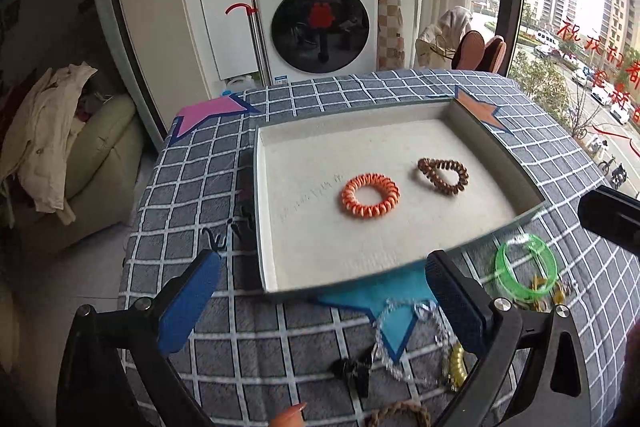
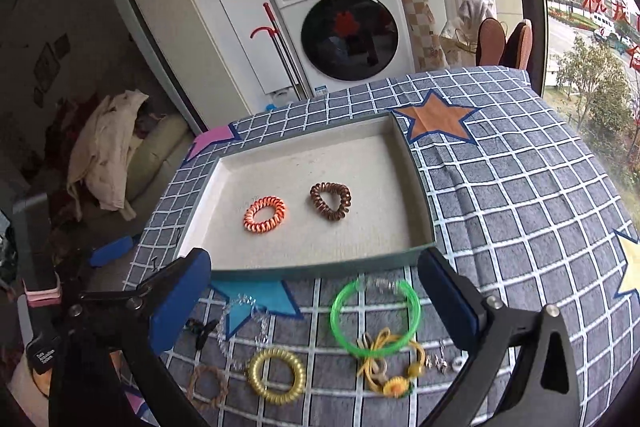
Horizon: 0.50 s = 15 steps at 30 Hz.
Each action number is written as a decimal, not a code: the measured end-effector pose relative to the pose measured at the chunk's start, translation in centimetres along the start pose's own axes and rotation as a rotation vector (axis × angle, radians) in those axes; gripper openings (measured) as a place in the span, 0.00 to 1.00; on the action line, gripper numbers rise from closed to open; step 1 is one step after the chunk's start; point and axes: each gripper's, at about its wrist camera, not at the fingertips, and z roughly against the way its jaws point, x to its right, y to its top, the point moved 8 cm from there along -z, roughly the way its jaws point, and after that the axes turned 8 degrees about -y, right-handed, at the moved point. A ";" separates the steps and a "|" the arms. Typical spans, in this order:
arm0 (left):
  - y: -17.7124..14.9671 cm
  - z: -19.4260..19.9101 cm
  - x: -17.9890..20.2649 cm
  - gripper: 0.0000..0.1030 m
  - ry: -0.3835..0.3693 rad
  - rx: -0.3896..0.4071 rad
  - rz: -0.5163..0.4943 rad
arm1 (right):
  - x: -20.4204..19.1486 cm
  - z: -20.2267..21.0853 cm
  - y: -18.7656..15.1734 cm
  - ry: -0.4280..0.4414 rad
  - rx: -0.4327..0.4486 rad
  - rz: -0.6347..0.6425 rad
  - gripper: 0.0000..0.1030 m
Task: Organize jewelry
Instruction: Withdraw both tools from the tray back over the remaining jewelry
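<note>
A shallow white-lined tray (image 1: pixel 260 195) (image 2: pixel 420 195) lies on the checked tablecloth. Inside it rest an orange coil hair tie (image 1: pixel 370 195) (image 2: pixel 265 209) and a brown coil hair tie (image 1: pixel 443 175) (image 2: pixel 331 201). My left gripper (image 1: pixel 324 259) hovers open over the tray's near edge, holding nothing. My right gripper (image 2: pixel 314 259) is likewise open and holds nothing. In front of the tray lie a green bangle (image 1: pixel 524 267) (image 2: pixel 376 315), a yellow coil tie (image 2: pixel 276 375), a clear bead bracelet (image 1: pixel 408 343) (image 2: pixel 244 323), a braided brown ring (image 2: pixel 208 385), a yellow flower elastic (image 2: pixel 390 367) and a black clip (image 1: pixel 352 371).
Small black hooks (image 1: pixel 240 223) lie left of the tray. Beyond the table's far edge stands a washing machine (image 1: pixel 320 31). A sofa with clothes (image 1: pixel 60 155) is at the left, a window (image 1: pixel 580 27) at the right. Checked cloth (image 2: pixel 520 187) spreads right of the tray.
</note>
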 end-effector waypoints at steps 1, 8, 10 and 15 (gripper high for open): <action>-0.6 0.4 0.0 1.00 0.000 -0.004 0.002 | 0.0 0.4 -0.4 0.002 0.002 -0.002 1.00; -5.1 2.5 -0.1 1.00 0.026 -0.026 0.022 | -0.1 2.7 -3.4 0.034 0.013 -0.038 1.00; -6.3 2.5 -0.1 1.00 0.016 -0.052 0.029 | -0.2 3.0 -4.2 0.021 0.011 -0.018 1.00; -8.7 3.0 0.2 1.00 0.007 -0.072 0.050 | -1.0 3.5 -6.7 -0.002 -0.031 0.050 1.00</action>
